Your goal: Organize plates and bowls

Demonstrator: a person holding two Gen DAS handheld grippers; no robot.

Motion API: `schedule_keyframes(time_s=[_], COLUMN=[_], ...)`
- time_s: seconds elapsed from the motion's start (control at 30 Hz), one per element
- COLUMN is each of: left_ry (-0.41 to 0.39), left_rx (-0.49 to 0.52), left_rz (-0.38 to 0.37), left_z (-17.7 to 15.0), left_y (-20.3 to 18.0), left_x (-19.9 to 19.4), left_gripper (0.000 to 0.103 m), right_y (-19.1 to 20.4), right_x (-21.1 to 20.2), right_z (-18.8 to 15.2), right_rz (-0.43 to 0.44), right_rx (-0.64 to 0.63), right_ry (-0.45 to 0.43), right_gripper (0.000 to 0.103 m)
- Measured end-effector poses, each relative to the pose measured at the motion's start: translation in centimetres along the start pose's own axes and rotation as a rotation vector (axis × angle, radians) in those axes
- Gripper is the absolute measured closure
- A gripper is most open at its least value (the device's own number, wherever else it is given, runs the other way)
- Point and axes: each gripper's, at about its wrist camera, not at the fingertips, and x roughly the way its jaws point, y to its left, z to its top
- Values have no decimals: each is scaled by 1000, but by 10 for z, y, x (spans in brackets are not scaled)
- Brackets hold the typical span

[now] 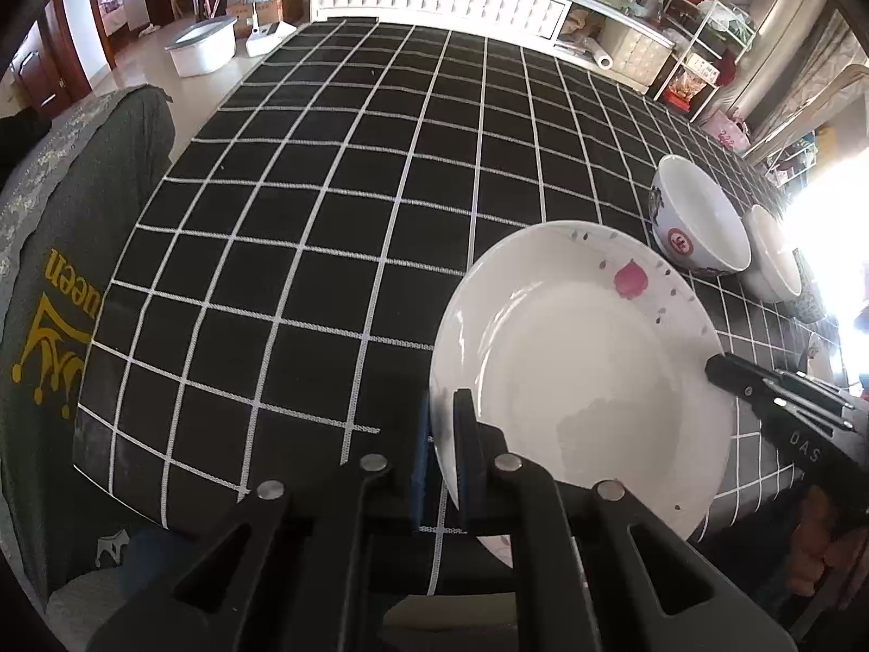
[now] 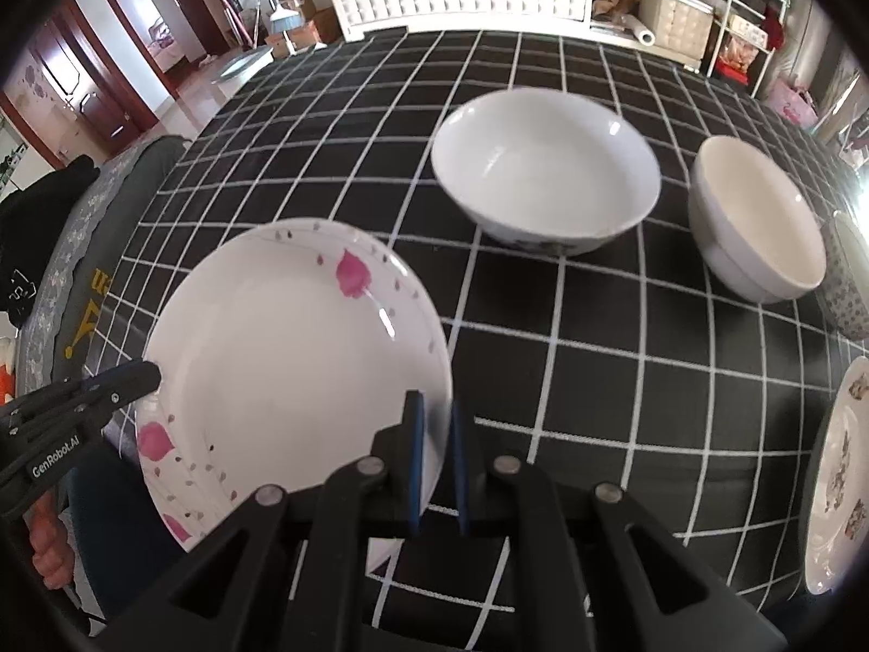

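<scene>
The pink-flowered plate [image 2: 293, 358] is hanging level above the bench [image 2: 570, 380] between both tongs, the left tongs [image 1: 442, 424] pinching its left rim and the right tongs [image 2: 434, 424] pinching its right rim, with the bowls [image 2: 546, 174] lying ahead-right.

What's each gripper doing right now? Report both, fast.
Left gripper: shut on the left rim of the pink-flowered plate.
Right gripper: shut on the same plate's right rim.
</scene>
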Motion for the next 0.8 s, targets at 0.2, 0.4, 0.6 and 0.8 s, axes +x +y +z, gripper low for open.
schedule_keyframes(time_s=[0.2, 0.4, 0.6, 0.8], left_ry=[-45, -113, -179, -229], left_rx=[-31, 30, 97, 145], left_rz=[3, -21, -25, -70], left_z=[1, -5, -10, -18], left_y=[-3, -31, -68, -103], left_x=[-23, -55, -80, -96], left_gripper=[96, 96, 88, 79], right_y=[-7, -10, -14, -25], right_x=[-24, -54, -88, -125], right_z=[0, -6, -13, -28], right_rz=[-32, -23, -50, -110], right_rx=[15, 26, 28, 31], right_ry=[-62, -122, -216, -329], right_gripper=[90, 90, 89, 89])
